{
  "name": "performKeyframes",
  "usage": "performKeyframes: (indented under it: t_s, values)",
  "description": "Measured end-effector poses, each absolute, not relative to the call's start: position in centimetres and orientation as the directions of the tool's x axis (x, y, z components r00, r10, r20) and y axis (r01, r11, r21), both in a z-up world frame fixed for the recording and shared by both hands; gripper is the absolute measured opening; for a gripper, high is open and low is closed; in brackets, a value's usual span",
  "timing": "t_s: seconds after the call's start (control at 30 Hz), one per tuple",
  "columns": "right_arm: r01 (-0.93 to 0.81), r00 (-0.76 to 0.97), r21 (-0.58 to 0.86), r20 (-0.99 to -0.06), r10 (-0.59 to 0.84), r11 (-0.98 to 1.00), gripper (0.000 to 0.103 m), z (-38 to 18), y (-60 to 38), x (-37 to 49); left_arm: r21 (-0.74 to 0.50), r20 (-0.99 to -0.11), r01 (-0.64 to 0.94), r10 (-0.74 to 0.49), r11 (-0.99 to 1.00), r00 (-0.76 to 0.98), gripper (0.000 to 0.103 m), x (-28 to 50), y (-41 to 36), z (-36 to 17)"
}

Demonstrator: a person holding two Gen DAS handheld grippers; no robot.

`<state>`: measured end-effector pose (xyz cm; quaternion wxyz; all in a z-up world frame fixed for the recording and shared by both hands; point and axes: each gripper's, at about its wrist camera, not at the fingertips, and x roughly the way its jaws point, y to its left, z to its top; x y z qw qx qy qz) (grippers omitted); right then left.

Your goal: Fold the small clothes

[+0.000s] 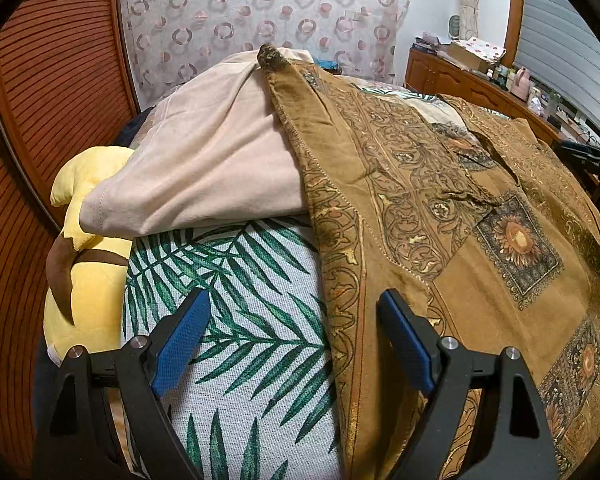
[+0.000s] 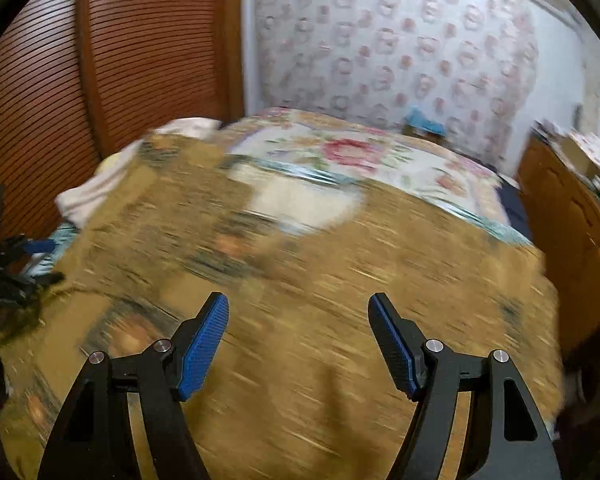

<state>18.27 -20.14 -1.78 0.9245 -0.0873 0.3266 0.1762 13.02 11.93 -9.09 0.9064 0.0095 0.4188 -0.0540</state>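
Both our tongs stand apart and hold nothing: the left tongs hover over the palm-leaf sheet at the near edge of the brown patterned shirt, the right tongs above its blurred middle. We judge that we are between grips, lining up a fold; next, each must pinch an edge or corner. The shirt lies spread on the bed, mostly flat, partly over a pink garment.
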Motion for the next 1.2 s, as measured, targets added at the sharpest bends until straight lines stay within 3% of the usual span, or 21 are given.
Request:
performKeyframes:
  t_s: [0.3,0.57,0.83,1.0,1.1,1.17,1.2]
  values:
    - [-0.105,0.773,0.010,-0.628,0.088,0.994,0.074,-3.5,-36.9,16.0,0.046,-0.680,0.071,-0.021,0.996,0.733,0.087,11.5,11.3,-6.5]
    - [0.009,0.728,0.182,-0.676,0.118,0.983,0.074,-5.8,-43.5,17.5,-0.008,-0.612,0.174,-0.143,0.985,0.778,0.087,11.7,5.5,-2.1]
    - [0.039,0.642,0.342,-0.729,0.239,0.939,0.069,-6.4,-44.7,22.6,-0.066,-0.672,0.312,-0.274,0.948,0.688,0.087,14.3,-2.0,-4.2]
    - [0.040,0.612,0.406,-0.732,0.299,0.913,0.068,-6.3,-46.4,23.7,-0.054,-0.726,0.336,-0.268,0.940,0.633,0.087,15.5,-4.7,-5.9]
    - [0.002,0.615,0.419,-0.717,0.329,0.908,0.047,-5.7,-46.5,23.4,-0.042,-0.764,0.348,-0.255,0.937,0.593,0.087,16.1,-5.6,-7.0]
    - [-0.028,0.630,0.356,-0.719,0.293,0.934,0.022,-4.9,-45.9,23.1,-0.018,-0.786,0.353,-0.231,0.935,0.573,0.087,16.4,-6.0,-7.8]
    - [-0.032,0.638,0.314,-0.724,0.261,0.949,0.018,-4.7,-45.3,23.1,-0.014,-0.793,0.354,-0.226,0.935,0.565,0.087,16.4,-6.0,-8.0]
